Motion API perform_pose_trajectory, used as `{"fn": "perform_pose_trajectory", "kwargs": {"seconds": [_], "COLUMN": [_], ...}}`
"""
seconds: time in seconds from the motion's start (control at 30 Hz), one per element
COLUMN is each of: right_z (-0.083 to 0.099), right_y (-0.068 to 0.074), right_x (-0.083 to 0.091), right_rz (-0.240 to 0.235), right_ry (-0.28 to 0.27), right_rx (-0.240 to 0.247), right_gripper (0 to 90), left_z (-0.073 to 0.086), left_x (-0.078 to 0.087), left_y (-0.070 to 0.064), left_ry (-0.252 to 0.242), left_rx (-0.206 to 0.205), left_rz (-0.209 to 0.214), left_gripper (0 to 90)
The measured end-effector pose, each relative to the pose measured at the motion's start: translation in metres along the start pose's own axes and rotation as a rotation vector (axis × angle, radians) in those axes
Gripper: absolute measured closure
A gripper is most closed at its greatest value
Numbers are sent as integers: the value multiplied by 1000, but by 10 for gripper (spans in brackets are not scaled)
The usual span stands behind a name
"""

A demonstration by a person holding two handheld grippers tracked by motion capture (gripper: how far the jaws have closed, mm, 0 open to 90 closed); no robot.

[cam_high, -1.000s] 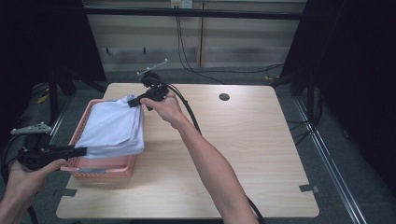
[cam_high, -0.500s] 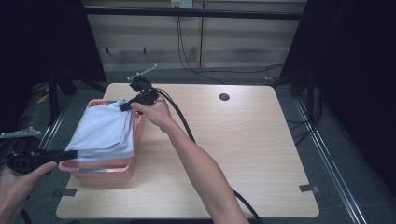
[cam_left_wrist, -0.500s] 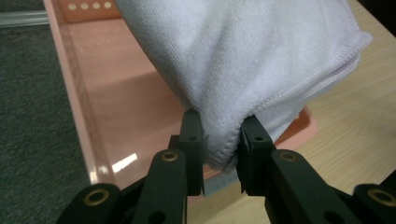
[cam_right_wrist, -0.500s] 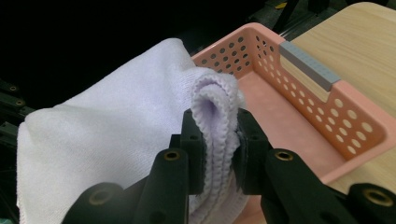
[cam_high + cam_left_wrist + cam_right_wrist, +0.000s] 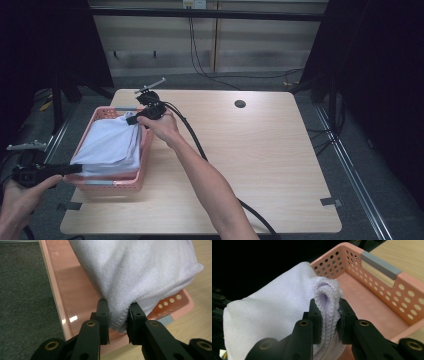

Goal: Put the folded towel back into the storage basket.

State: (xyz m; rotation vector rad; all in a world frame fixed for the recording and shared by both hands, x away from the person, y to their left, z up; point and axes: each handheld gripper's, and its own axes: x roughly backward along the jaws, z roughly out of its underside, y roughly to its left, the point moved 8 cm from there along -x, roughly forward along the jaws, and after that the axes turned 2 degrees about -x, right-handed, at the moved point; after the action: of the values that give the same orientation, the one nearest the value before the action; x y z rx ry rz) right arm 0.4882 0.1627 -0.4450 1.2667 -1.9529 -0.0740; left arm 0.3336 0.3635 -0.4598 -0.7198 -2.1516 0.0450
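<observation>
A folded white towel (image 5: 111, 142) hangs stretched over a pink perforated basket (image 5: 135, 177) at the table's left side. My left gripper (image 5: 75, 169) is shut on the towel's near end (image 5: 120, 315), just outside the basket's near-left corner. My right gripper (image 5: 131, 120) is shut on the towel's far end (image 5: 328, 307), above the basket's far right rim. In the right gripper view the basket's inside (image 5: 372, 305) lies bare below the lifted towel. In the left gripper view the towel (image 5: 140, 267) covers most of the basket floor (image 5: 72, 292).
The wooden table (image 5: 260, 165) stretches bare to the right of the basket, with a round cable hole (image 5: 240, 104) near its far edge. My right gripper's cable (image 5: 195, 145) trails along the forearm. Dark floor (image 5: 25, 297) lies left of the table edge.
Both grippers have carried the towel to the left: the right gripper came from beyond the basket's far corner to over its far rim, and the left gripper drew back outside the basket's near-left corner.
</observation>
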Motion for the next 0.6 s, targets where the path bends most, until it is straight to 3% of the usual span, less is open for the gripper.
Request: {"fn": "perform_pose_trajectory", "kwargs": {"seconds": [0.13, 0.27, 0.4, 0.53, 0.6], "right_z": [8, 13, 15, 20, 20], "right_y": [-8, -12, -13, -16, -19], "right_x": [-6, -13, -21, -24, -25], "right_rz": [4, 12, 31, 32, 30], "right_ry": [2, 6, 5, 24, 16], "right_rx": [-9, -25, -25, -36, -37], "right_gripper": [756, 752, 749, 720, 696], "left_z": [3, 5, 3, 4, 6], "left_x": [-8, -10, -14, -17, -17], "left_y": [0, 2, 10, 12, 15], "left_ry": [18, 44, 70, 56, 79], "left_rx": [10, -12, 3, 35, 26], "left_rz": [-16, -58, -86, -91, -95], "left_gripper": [744, 740, 740, 713, 695]}}
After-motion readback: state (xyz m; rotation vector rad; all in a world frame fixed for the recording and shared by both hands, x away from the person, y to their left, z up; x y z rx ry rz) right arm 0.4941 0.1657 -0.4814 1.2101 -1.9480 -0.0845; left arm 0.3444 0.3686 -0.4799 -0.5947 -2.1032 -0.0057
